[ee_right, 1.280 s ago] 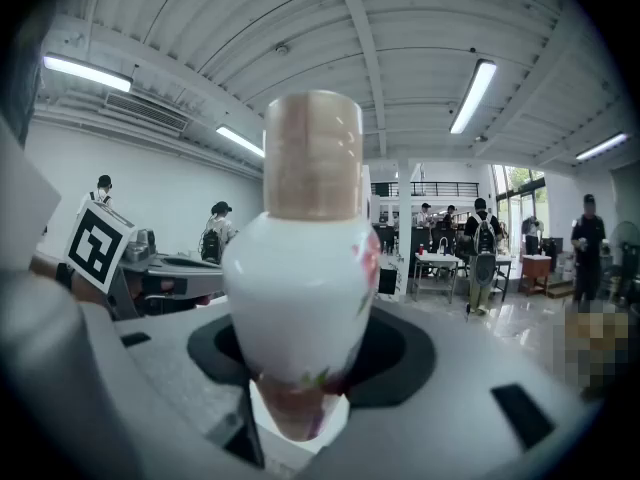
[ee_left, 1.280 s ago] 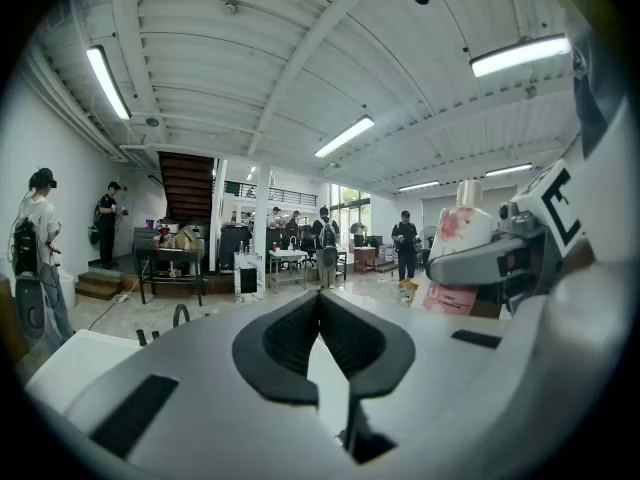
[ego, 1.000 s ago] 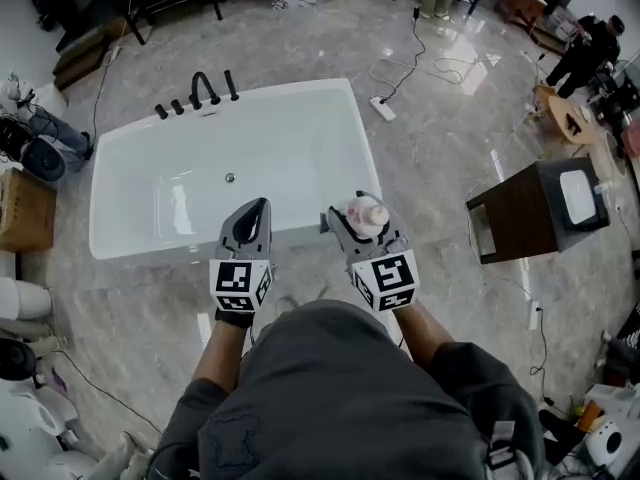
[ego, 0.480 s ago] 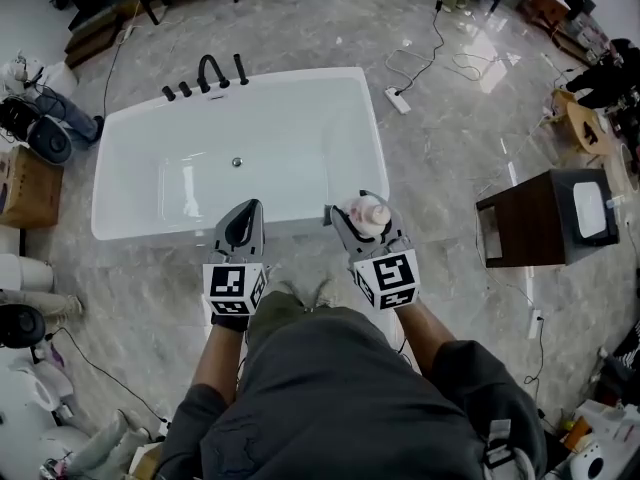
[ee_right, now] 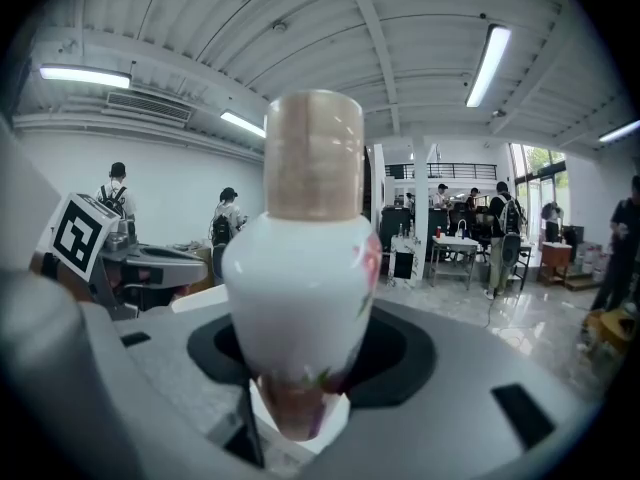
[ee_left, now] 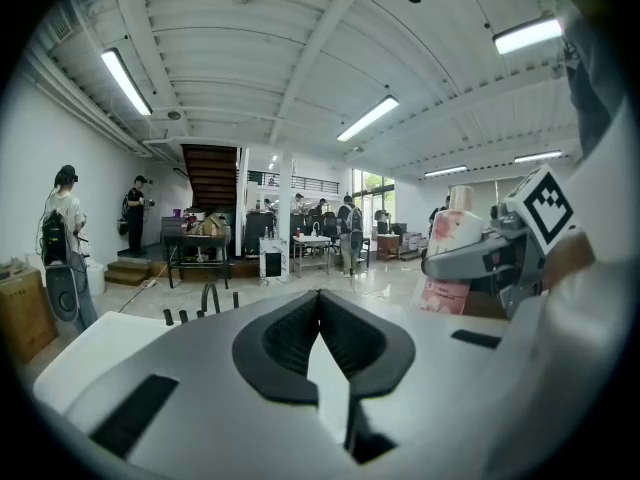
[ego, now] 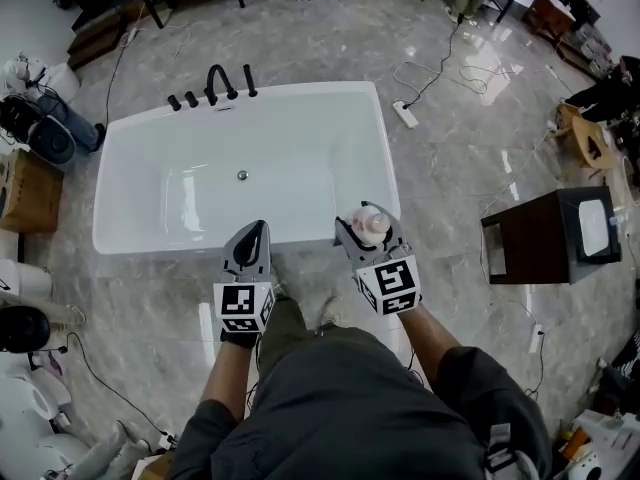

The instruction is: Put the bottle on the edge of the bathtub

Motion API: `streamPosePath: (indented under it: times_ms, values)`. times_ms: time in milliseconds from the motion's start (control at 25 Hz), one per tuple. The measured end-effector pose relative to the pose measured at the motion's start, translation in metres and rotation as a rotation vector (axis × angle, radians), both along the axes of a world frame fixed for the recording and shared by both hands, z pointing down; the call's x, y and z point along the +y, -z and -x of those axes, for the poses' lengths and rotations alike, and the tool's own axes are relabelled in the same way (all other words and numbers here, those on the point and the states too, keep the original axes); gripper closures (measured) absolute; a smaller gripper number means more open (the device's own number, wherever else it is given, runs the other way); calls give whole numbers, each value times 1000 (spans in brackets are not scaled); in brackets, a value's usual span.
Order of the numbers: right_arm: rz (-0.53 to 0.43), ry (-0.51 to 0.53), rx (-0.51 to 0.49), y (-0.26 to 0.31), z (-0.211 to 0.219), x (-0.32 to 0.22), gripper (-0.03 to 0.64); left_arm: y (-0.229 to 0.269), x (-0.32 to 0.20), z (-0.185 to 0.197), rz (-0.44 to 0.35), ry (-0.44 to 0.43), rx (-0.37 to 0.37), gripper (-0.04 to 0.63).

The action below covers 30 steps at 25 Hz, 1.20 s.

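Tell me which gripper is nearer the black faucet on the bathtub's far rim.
Left. The left gripper hangs at the bathtub's near rim, almost straight across from the faucet; the right gripper, holding the bottle, is at the near right corner.

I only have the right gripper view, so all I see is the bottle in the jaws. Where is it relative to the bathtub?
Observer: From the head view, the bottle in the right gripper lines up with the near rim of the bathtub, by its right corner.
Operator: Is the left gripper in the way?
Observer: No. The left gripper is further left along that rim, jaws together and empty.
Operator: Any fittings near there?
Observer: The black faucet sits on the far rim.
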State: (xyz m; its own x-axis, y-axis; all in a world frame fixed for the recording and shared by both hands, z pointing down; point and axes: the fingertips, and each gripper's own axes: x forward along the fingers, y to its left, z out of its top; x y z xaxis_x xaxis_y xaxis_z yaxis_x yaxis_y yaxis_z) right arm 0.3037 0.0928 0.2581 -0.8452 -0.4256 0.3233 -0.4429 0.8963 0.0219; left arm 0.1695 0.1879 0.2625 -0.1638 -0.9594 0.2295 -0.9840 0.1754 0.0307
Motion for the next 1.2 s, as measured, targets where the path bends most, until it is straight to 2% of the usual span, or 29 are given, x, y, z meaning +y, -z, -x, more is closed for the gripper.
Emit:
streamPosePath:
  times_ms: [160,520,720,1040,1200]
  values:
    - [-3,-12,18,-9,37,-16,393,-13,-24,38,-3,-27,4,593]
    - [-19,-57,42,-22,147,-60,393,-25,-84,162,-11,-76,29,593]
    - [-28,-87,55,-32,203,-85,394,-38,-115,218,-5,-117,31,593]
    - [-36,-102,68,-57,273,-131,393,-74,-165,269,12,-166,43,592]
    - [-23,-82,80,-86,305,-163,393,-101,-191,284,26,-159,36,593]
